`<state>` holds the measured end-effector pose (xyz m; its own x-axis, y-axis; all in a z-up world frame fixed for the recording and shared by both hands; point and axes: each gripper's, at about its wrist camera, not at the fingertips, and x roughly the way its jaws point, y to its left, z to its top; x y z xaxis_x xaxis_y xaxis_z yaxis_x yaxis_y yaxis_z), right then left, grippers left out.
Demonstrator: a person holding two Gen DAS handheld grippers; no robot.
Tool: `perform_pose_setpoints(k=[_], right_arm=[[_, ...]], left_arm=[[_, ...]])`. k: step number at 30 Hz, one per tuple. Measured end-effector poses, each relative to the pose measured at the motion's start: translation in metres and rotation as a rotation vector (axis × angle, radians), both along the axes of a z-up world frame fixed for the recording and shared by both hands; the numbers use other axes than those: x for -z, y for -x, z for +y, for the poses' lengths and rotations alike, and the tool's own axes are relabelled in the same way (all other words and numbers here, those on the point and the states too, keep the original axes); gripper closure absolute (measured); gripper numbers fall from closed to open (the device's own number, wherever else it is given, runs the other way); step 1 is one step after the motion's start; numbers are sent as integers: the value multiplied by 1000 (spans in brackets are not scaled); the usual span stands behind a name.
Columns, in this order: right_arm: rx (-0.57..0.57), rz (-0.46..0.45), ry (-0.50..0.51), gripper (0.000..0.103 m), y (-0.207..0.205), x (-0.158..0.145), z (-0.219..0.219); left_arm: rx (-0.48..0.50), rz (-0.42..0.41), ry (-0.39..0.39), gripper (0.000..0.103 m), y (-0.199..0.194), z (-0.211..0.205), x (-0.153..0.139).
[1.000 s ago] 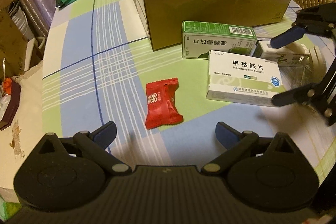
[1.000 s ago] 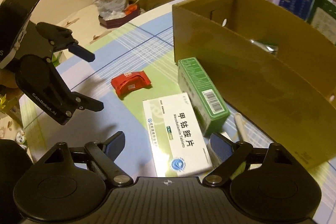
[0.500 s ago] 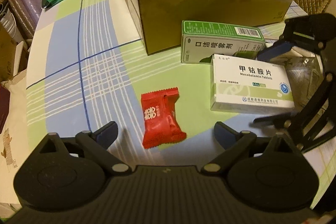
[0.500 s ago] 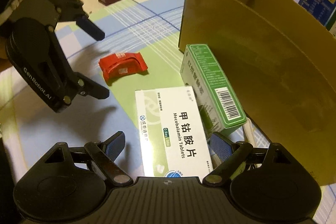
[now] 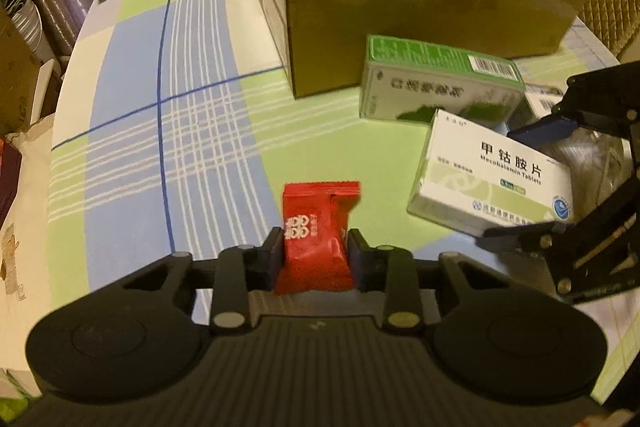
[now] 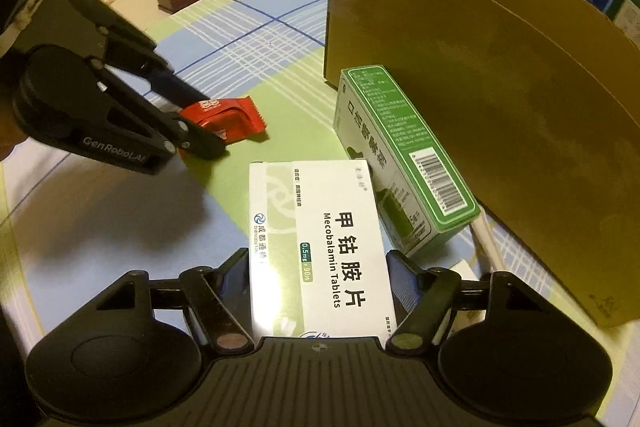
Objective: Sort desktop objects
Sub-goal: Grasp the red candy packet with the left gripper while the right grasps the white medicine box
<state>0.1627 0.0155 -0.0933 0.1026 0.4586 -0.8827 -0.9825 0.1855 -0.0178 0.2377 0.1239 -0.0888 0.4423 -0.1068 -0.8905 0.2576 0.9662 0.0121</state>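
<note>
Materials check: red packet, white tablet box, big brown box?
Red packet: likely plastic film, slightly glossy; crimped serrated end, wrinkles. White tablet box: thin printed paperboard, smooth; crisp folded edges. Brown box: cardboard, matte; looks corrugated, though no cut edge is clear.

The cardboard box [image 5: 420,7] walls off the far side; the checked tablecloth [image 5: 160,131] left lies open.

Both units are matte black plastic. The left tool [image 5: 314,254] has a ribbed housing, two round side discs and silver pivot screws on its linkage arms. The right tool [image 6: 318,277] matches it, with blue pads [image 6: 402,283]. White "GenRobot.AI" lettering marks the left unit's side.
</note>
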Motion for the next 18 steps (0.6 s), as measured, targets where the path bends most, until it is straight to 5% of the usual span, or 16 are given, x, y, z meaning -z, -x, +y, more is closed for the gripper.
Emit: perform_pose_setpoints(k=[8,18], right_arm=[[165,147,8,34,-2,-8,-12],[201,124,26,33,13,-11,-24]], left_arm=[[-4,12,-4,77,44,-4,-10],[7,21,-1,74,69,-10,-4]])
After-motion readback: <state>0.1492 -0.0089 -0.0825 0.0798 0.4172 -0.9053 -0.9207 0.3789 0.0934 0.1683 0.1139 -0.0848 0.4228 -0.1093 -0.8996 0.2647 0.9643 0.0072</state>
